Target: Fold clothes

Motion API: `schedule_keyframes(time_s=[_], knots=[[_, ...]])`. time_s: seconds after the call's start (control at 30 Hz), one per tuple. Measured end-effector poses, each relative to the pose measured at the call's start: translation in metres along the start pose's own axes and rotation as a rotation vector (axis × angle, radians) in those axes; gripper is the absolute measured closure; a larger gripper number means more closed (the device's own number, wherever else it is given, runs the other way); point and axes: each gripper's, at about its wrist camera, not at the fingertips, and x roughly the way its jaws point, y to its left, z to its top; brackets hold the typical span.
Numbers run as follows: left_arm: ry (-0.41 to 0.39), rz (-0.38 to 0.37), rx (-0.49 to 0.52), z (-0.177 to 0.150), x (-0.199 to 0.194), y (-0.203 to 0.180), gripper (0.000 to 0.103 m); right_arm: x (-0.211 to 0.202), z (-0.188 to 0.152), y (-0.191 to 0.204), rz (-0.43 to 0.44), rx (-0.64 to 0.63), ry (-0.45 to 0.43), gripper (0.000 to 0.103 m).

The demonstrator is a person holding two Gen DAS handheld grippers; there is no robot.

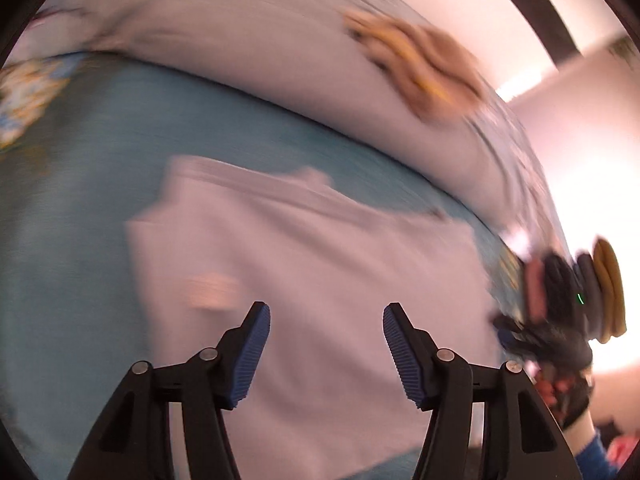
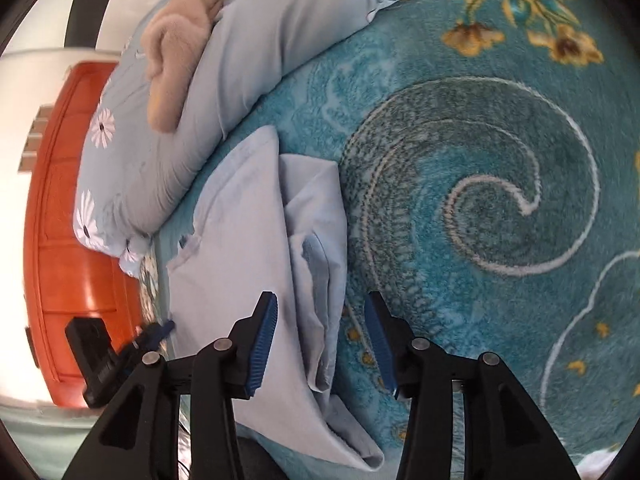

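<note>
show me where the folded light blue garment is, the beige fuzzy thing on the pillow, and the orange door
folded light blue garment (image 2: 240, 264), right wrist view, on its flat upper layer.
beige fuzzy thing (image 2: 176, 52), right wrist view, on its bunched middle.
orange door (image 2: 68, 240), right wrist view, on its middle panel.

The blanket (image 2: 480, 152) on the bed is teal, with pale swirl lines and yellow flowers. The folded garment (image 2: 244, 240) on it is plain light blue. The pillow (image 2: 192, 92) is pale grey-blue, with white daisies near its end. The cloth (image 2: 180, 40) on the pillow is beige. Both claws are black with ribbed blue pads (image 2: 264, 344). The door (image 2: 72, 216) is orange-red.
</note>
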Motion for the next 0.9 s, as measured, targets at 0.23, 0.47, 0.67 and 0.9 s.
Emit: schedule_keyframes(time_s=[0.23,0.47,0.67,0.9], knots=[[0.128,-0.019,0.125,-0.014,0.053,-0.056,0.083,0.01,-0.001,0.004,0.018,-0.027,0.001,0.056],[0.169,0.009,0.094,-0.024,0.069,-0.052,0.099,0.026,-0.01,0.003,0.039,-0.022,0.029,0.087],[0.187,0.029,0.075,-0.023,0.077,-0.05,0.1,0.023,-0.014,0.023,-0.008,-0.01,0.002,0.096],[0.099,-0.002,0.007,-0.031,0.026,-0.039,0.1,0.003,-0.02,0.081,-0.039,-0.088,-0.031,0.096]])
